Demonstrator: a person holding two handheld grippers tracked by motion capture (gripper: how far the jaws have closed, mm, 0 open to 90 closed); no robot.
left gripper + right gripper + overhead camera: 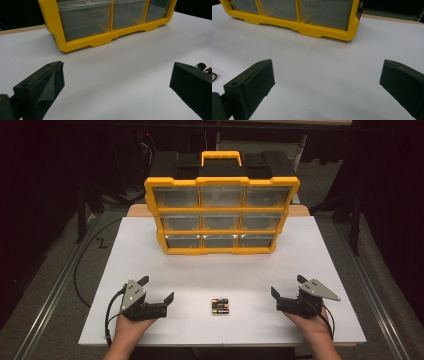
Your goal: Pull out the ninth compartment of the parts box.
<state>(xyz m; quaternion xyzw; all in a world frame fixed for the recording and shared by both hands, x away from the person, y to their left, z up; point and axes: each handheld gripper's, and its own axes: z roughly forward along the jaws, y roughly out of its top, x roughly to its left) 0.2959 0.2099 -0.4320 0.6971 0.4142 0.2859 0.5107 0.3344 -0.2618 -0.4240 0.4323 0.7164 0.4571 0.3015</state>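
Batteries (220,306) lie on the white counter (220,265), well in front of the yellow drawer organizer (221,215). I see my left tool (159,289) left of them and my right tool (286,286) right, both released, grasping nothing.

No lettering is legible, not even on the batteries (220,306).

My left gripper (155,288) and right gripper (287,286): black bodies, blocky dark-padded jaws, grey three-cornered top plates with small screws, black cable off each rear. Bare forearms, no sleeves.
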